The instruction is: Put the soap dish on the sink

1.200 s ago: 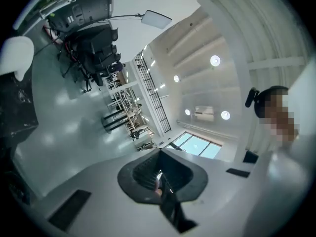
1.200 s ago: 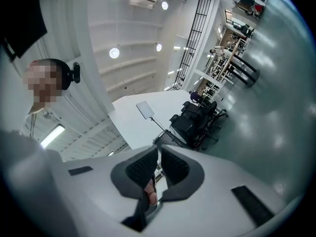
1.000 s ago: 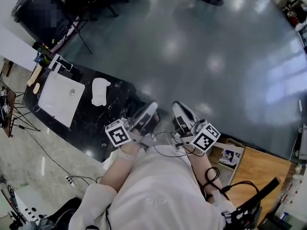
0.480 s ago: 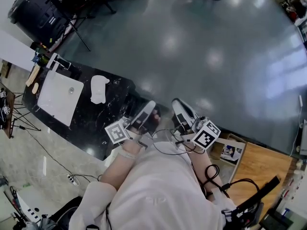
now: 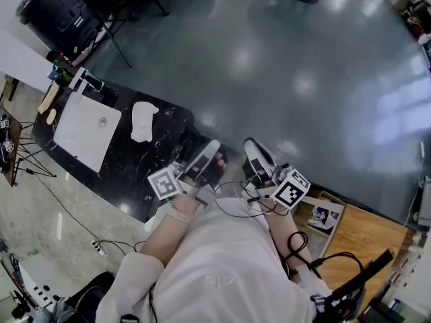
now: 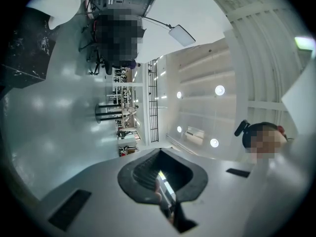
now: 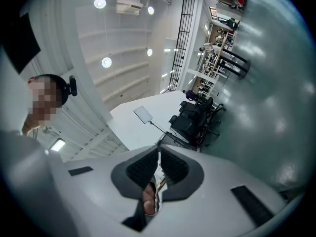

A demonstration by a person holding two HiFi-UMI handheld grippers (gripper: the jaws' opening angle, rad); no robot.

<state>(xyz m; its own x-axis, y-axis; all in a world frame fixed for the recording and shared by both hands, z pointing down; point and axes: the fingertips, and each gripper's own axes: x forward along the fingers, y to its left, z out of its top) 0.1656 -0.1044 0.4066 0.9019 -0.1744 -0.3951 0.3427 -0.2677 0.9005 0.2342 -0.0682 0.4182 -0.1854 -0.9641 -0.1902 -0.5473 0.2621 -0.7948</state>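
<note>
Soap dish (image 5: pixel 143 121): white, lying on the black tabletop (image 5: pixel 128 173). It is not on the sink (image 5: pixel 75 140). It sits just beside the sink's right rim, with a strip of black showing between the two. It is close to the tabletop edge that faces the grey floor (image 5: pixel 289 66).

Sink: white rectangular basin set in the left part of the tabletop, with the drain (image 5: pixel 102 121) visible. There are a few small things at the tabletop's left end, too small to identify.

Left gripper (image 5: pixel 213 151): held in close to the person's white shirt (image 5: pixel 229 261), by the tabletop's right end, pointing out over the floor. Its own view shows the fingers (image 6: pixel 148 174) pressed together with nothing between them. The same view catches the soap dish (image 6: pixel 55 4) at top left, on the tabletop (image 6: pixel 24 48).

Right gripper (image 5: pixel 252 147): just beside the left one, off the tabletop and over the floor. Its fingers (image 7: pixel 140 169) are also pressed together and empty.

Each gripper's marker cube faces up toward the head view: the left cube (image 5: pixel 165 182) and the right cube (image 5: pixel 291 190). Cables (image 5: pixel 232 204) are looped between the two.

Both grippers are well apart from the soap dish and the sink, and neither touches anything on the tabletop.
</note>
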